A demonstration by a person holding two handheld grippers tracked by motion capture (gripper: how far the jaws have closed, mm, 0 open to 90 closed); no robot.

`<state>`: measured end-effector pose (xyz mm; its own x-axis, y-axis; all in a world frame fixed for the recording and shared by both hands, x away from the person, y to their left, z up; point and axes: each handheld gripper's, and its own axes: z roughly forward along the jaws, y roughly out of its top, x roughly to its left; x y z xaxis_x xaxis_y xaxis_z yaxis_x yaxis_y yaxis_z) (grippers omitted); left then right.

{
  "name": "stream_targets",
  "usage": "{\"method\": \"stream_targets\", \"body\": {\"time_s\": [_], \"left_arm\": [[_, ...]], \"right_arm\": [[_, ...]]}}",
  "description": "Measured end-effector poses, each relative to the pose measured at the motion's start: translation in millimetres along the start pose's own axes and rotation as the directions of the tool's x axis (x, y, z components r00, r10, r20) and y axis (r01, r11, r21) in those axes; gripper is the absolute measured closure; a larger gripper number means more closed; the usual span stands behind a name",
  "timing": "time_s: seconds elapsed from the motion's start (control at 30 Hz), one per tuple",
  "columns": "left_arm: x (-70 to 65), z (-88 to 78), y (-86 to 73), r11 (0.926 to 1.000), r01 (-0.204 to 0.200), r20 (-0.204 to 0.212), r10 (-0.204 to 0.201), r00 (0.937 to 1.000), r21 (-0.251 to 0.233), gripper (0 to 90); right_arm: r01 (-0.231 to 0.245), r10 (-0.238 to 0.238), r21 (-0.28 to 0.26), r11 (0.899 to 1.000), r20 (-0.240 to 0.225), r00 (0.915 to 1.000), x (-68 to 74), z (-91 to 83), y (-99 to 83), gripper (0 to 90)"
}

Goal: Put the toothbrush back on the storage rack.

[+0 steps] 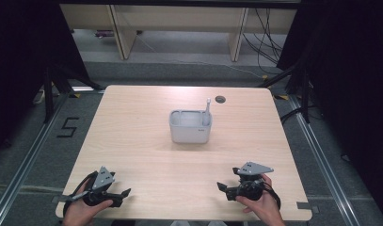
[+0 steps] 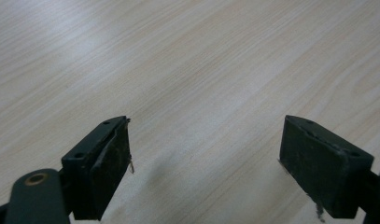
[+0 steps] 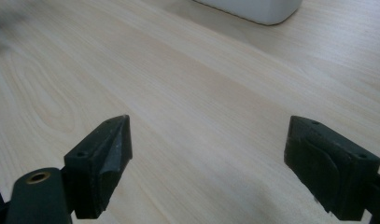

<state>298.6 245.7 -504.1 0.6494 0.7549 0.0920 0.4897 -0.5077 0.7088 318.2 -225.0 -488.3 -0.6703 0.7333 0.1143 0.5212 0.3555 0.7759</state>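
Resting near the table's point(image 1: 132, 141) front edge, the left gripper point(image 1: 117, 195) has its jaws spread apart on nothing. Farther off at the middle stands the grey bin point(image 1: 190, 127), a thin white stick point(image 1: 207, 109) leaning inside. The right gripper point(image 1: 227, 181) is equally parted. A hasty reach could probably tip that light bin.

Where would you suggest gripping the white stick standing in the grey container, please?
Grip the stick by its free upper end, which rises above the container rim at the right rear corner. Come from above with the right hand-held gripper, probably; its jaws are open.
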Motion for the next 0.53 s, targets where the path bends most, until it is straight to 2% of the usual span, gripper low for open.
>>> {"method": "stream_targets", "body": {"time_s": [0.03, 0.07, 0.1, 0.13, 0.17, 0.2, 0.27, 0.3, 0.4, 0.43, 0.53], "left_arm": [[-1.8, 1.4, -0.3, 0.9995, 0.023, -0.002, -0.023, 0.9997, -0.022, 15.8], [-1.7, 1.3, -0.3, 0.9995, 0.022, -0.001, -0.022, 0.9998, -0.022, 15.8], [-1.7, 1.2, -0.3, 0.9995, 0.022, -0.002, -0.022, 0.9998, -0.022, 15.8], [-0.9, 0.5, -0.3, 0.9999, 0.011, -0.004, -0.011, 0.9999, -0.013, 15.8], [0.2, -0.7, -0.2, 1.0, -0.004, -0.005, 0.004, 1.0, 0.004, 15.8], [0.1, -0.5, -0.2, 1.0, -0.002, -0.005, 0.002, 1.0, 0.001, 15.8], [0.1, -0.6, -0.2, 1.0, -0.003, -0.005, 0.003, 1.0, 0.002, 15.8], [-1.9, 1.1, -0.4, 0.9994, 0.024, -0.003, -0.024, 0.9997, -0.024, 15.8], [-1.9, 1.0, -0.5, 0.9995, 0.024, -0.003, -0.024, 0.9997, -0.022, 15.8], [-2.5, 1.5, -0.5, 0.9991, 0.032, -0.002, -0.032, 0.9995, -0.029, 15.8], [-1.9, 1.1, -0.6, 0.9995, 0.024, -0.008, -0.024, 0.9997, -0.023, 15.8]], "right_arm": [[-0.008, 0.008, 0.002, 1.0, -0.006, 1.0, 0.6, -0.3, -0.6, 15.8], [-0.013, 0.013, -0.002, 1.0, 0.0, 0.9999, 1.2, -0.9, -1.3, 15.8], [0.013, -0.013, -0.005, 1.0, 0.002, 0.9999, -0.7, -1.0, -1.5, 15.8], [0.001, -0.001, -0.002, 1.0, -0.005, 1.0, -0.1, -1.6, -2.1, 15.9], [-0.035, 0.035, 0.003, 0.999, -0.005, 0.9994, 2.6, -2.2, -3.2, 15.8], [0.006, -0.006, -0.001, 1.0, 0.007, 1.0, -0.3, -2.9, -3.1, 15.8], [-0.012, 0.012, 0.01, 1.0, 0.01, 0.9999, 0.2, -3.7, -4.2, 15.9], [-0.03, 0.03, 0.017, 0.999, 0.009, 0.9995, 1.6, -4.3, -4.8, 15.9], [-0.005, 0.005, 0.005, 1.0, -0.002, 1.0, -0.9, -3.1, -5.8, 15.9], [0.003, -0.003, 0.008, 1.0, 0.011, 0.9999, -1.2, -4.0, -5.8, 15.9], [-0.002, 0.002, 0.007, 1.0, -0.007, 1.0, -1.8, -3.2, -6.3, 15.9]]}}
